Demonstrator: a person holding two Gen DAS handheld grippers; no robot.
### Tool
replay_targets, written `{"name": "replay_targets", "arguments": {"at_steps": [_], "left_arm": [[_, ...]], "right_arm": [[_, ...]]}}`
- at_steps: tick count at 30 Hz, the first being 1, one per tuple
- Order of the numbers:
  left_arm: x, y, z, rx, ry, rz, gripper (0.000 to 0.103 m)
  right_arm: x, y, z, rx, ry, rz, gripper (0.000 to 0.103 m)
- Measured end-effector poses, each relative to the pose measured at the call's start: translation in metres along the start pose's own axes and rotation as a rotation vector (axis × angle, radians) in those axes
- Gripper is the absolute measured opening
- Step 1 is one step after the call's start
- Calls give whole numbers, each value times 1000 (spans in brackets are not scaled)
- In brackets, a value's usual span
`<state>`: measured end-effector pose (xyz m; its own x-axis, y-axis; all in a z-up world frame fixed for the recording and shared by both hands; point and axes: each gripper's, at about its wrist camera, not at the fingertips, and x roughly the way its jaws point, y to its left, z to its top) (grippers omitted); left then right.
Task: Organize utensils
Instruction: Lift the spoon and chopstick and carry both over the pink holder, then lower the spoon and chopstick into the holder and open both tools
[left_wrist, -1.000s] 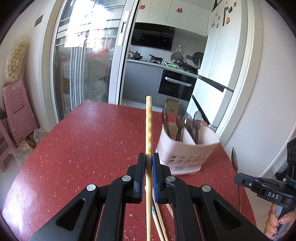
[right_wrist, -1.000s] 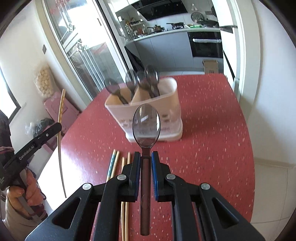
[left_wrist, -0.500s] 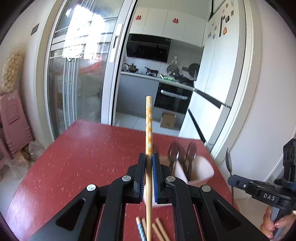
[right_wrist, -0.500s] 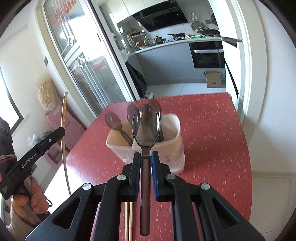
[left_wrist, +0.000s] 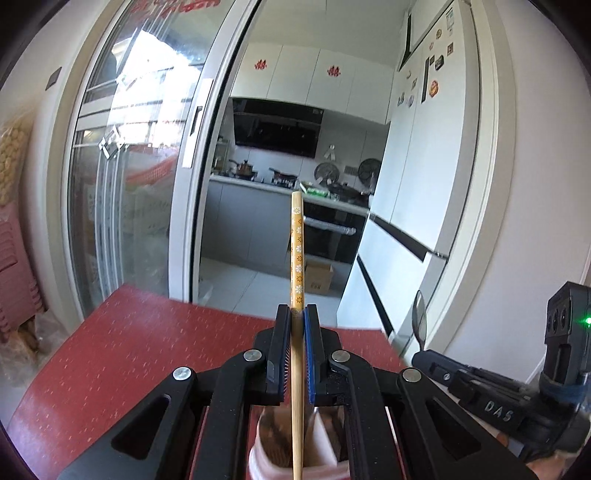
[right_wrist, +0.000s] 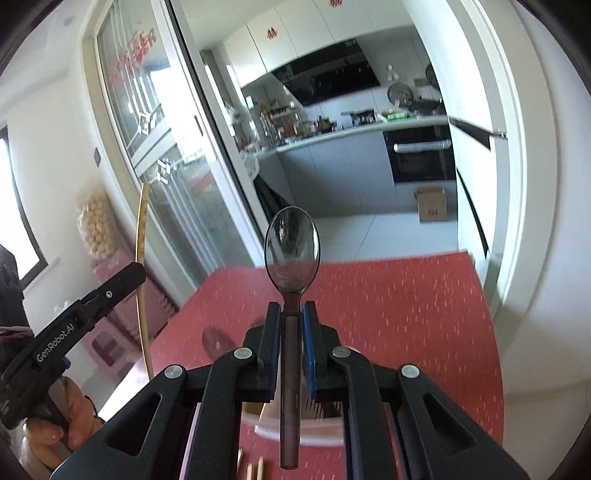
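My left gripper (left_wrist: 294, 314) is shut on a wooden chopstick (left_wrist: 297, 258) with a flower pattern, held upright over the pale pink utensil holder (left_wrist: 325, 454), which shows low behind the jaws. My right gripper (right_wrist: 291, 312) is shut on a dark-handled spoon (right_wrist: 291, 247), bowl up, above the same holder (right_wrist: 295, 432). The left gripper (right_wrist: 122, 275) and its chopstick (right_wrist: 142, 266) show at the left of the right wrist view. The right gripper (left_wrist: 419, 356) and spoon (left_wrist: 419, 317) show at the right of the left wrist view.
Both grippers hang over a red speckled table (left_wrist: 147, 339), also in the right wrist view (right_wrist: 406, 295). Loose chopstick ends (right_wrist: 251, 469) lie on the table in front of the holder. A spoon bowl (right_wrist: 214, 339) sticks out of the holder. Kitchen doorway and white wall lie beyond.
Both grippers have risen and come over the holder, which has dropped from mid-frame to the bottom of both views, mostly behind the jaws. Both still hold their utensils.
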<state>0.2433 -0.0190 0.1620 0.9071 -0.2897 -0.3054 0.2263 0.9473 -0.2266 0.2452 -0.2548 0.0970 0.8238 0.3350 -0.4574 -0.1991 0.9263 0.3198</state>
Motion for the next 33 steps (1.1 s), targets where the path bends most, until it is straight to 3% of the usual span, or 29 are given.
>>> {"name": "replay_targets", "arguments": {"at_steps": [6, 14, 22, 33], "left_arm": [[22, -5, 0, 5, -39, 5, 37], [51, -5, -16, 2, -46, 33, 37], [62, -5, -39, -7, -38, 59, 37], [48, -12, -69, 66, -7, 78, 37]], "right_arm": [[23, -1, 6, -43, -89, -20, 13], [47, 2, -9, -98, -138, -46, 13], [62, 5, -33, -188, -161, -91, 13], [60, 16, -64, -303, -150, -124, 12]]}}
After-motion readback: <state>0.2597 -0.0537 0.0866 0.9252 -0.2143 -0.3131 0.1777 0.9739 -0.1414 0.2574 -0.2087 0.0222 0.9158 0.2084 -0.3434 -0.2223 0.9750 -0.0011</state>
